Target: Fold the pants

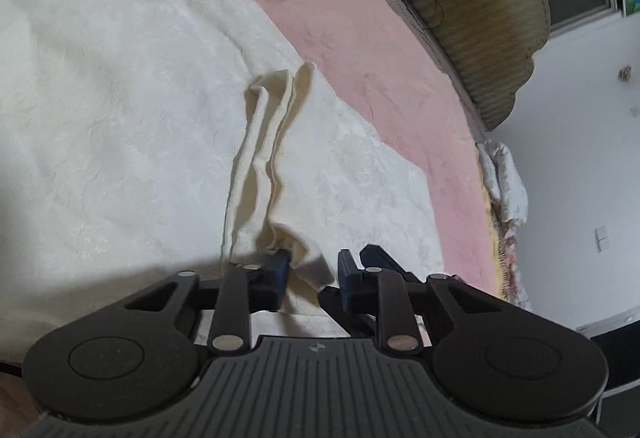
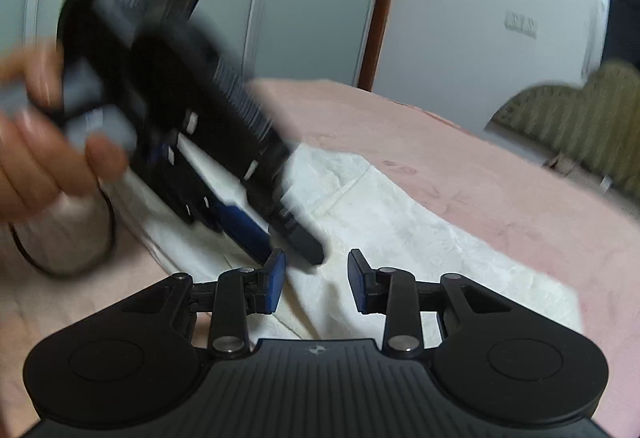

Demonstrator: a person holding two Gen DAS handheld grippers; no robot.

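Cream, faintly patterned fabric pants: spread flat on pink plush bed cover, ahead of and beneath both sets of jaws. Raised, rumpled ridge of cloth running from between left jaws forward and slightly left, ending in a folded lip.

Left gripper, black with blue pads: jaws apart, a bunched fold of pants lying in the gap, against the left pad; right pad clear of the cloth. Not clamped.

Right gripper, black with blue pads: jaws wide apart, nothing between them; pants cloth below the gap, a seam line ahead and slightly right.

Left gripper seen again from the right wrist view, motion-blurred, slanting down from upper left to just ahead of the right jaws' left pad, tips at the cloth. Person's bare hand on its handle, far left of jaws.

Olive-green ribbed cushion: beyond the bed cover, ahead and right of left jaws.

White wall: right of left jaws.
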